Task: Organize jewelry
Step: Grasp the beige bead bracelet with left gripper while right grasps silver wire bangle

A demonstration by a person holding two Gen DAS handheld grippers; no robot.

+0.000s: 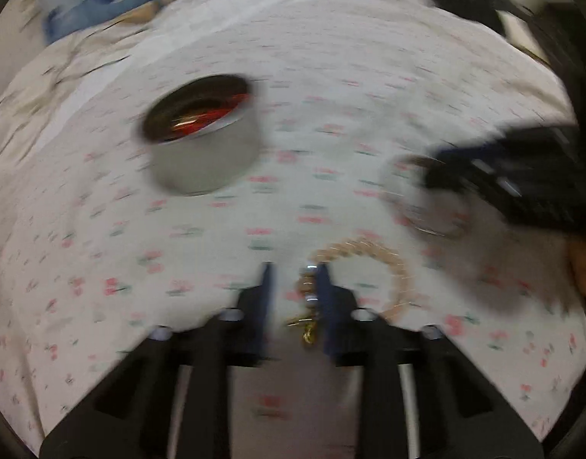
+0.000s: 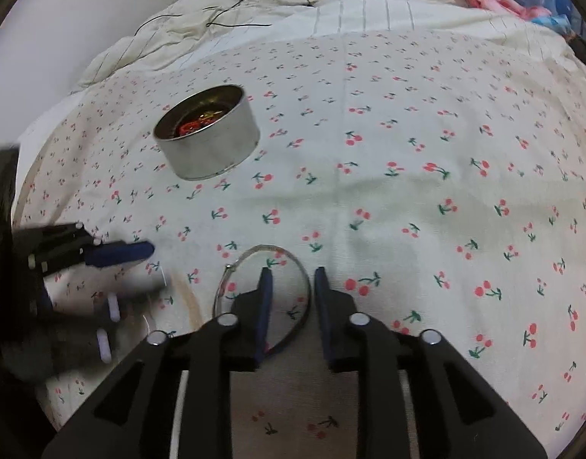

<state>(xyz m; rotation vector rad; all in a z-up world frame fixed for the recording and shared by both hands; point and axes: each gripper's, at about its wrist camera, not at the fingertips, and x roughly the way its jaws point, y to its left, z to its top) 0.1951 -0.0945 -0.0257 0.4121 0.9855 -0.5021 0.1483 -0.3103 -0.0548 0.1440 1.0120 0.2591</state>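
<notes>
With the pale gold beaded bracelet (image 1: 363,264) lying between the parted fingers of the left gripper (image 1: 293,287), nearer than the round silver tin (image 1: 201,141), squeeze fully before lifting, while the right gripper (image 2: 291,290) straddles, unclosed, the thin silver bangle (image 2: 262,290).

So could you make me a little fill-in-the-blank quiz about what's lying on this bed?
1. The round metal tin stands on a sheet printed with small red ____.
2. The thin silver bangle lies in front of the ____ gripper.
3. The left gripper has a beaded ____ between its fingers.
4. The tin's lid is ____.

Missing words: cherries; right; bracelet; off
</notes>
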